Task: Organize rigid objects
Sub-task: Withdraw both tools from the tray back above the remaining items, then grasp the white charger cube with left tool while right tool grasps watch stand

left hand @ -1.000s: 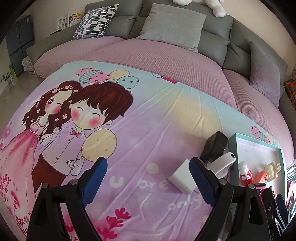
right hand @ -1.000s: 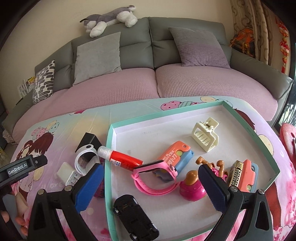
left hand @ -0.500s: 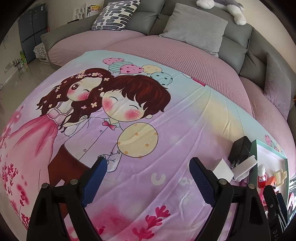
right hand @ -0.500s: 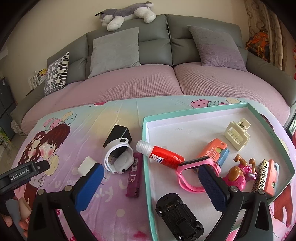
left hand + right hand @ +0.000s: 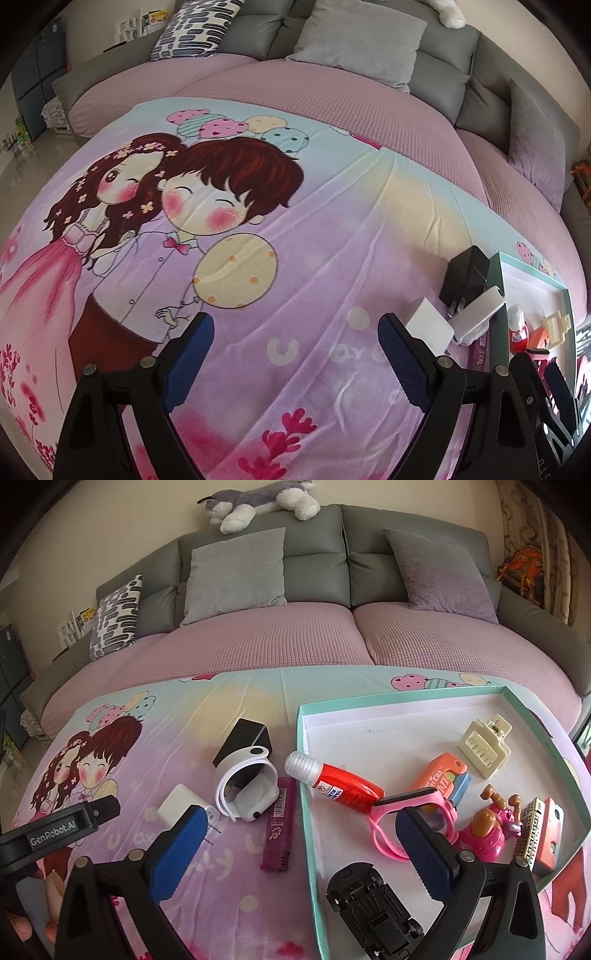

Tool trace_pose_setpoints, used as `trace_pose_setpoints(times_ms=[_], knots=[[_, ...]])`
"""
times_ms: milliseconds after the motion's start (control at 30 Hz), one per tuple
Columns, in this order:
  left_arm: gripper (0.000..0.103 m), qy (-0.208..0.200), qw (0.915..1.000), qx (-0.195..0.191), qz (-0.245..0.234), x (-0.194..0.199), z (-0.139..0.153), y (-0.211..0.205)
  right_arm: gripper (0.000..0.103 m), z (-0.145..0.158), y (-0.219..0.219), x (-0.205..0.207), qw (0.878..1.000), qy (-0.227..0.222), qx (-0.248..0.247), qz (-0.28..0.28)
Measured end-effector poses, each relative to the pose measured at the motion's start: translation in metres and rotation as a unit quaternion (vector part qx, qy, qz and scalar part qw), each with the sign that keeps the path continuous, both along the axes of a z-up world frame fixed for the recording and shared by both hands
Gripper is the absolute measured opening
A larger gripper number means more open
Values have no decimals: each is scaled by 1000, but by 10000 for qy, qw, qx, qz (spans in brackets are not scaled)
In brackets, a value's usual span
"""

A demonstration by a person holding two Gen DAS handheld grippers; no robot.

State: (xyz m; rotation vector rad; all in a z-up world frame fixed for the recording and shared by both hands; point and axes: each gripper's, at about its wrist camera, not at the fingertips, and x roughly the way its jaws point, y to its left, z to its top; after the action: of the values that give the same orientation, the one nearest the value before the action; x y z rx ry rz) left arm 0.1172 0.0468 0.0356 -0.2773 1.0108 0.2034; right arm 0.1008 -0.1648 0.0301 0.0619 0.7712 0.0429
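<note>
A teal-rimmed tray (image 5: 303, 760) holds a pink watch (image 5: 384, 805), a cream hair claw (image 5: 485, 746), an upturned black toy car (image 5: 373, 912) and several small toys. A red glue tube (image 5: 340, 784) lies over the tray's left rim. On the blanket beside it sit a black charger (image 5: 245, 740), a white watch (image 5: 247, 786), a white plug adapter (image 5: 177, 805) and a magenta bar (image 5: 279, 830). My right gripper (image 5: 299, 814) hangs open above the bar and the tray rim. My left gripper (image 5: 295, 321) is open over bare blanket, the adapter (image 5: 428, 325) just right of it.
The cartoon-print blanket (image 5: 258, 221) covers a table in front of a grey sofa with pink covers (image 5: 295, 635) and cushions. A plush dog (image 5: 258, 502) lies on the sofa back. The left gripper's body (image 5: 55, 830) shows at the left of the right wrist view.
Both grippers swung left: the tray and the loose items slid rightward in both views. The adapter, once beside the left gripper's right finger, is now farther off. Both jaws stayed open.
</note>
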Motion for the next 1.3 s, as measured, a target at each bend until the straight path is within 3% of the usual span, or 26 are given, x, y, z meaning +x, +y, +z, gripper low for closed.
trace_pose_setpoints(times_ms=[167,433,767,1033,1200,1300], knots=[[91,120,9981,-108,-589,11,-7,-26,103,0,-13,0,9998,15,30,-191],[91,117,9921,42,-1250,20,-9,-59,103,1,-20,-1,9995,-4,68,-293],[91,113,9920,36,-1256,35,-26,-68,103,0,-24,0,9994,2,20,-350],[90,77,9958,48,-912,32,-25,-47,103,0,-16,1,9997,-41,-67,-225],[74,58,9962,-11,-866,28,-22,-39,103,2,-12,0,9998,-160,4,-70],[72,100,9961,28,-880,24,-20,-37,103,2,-7,1,9998,-202,31,9]])
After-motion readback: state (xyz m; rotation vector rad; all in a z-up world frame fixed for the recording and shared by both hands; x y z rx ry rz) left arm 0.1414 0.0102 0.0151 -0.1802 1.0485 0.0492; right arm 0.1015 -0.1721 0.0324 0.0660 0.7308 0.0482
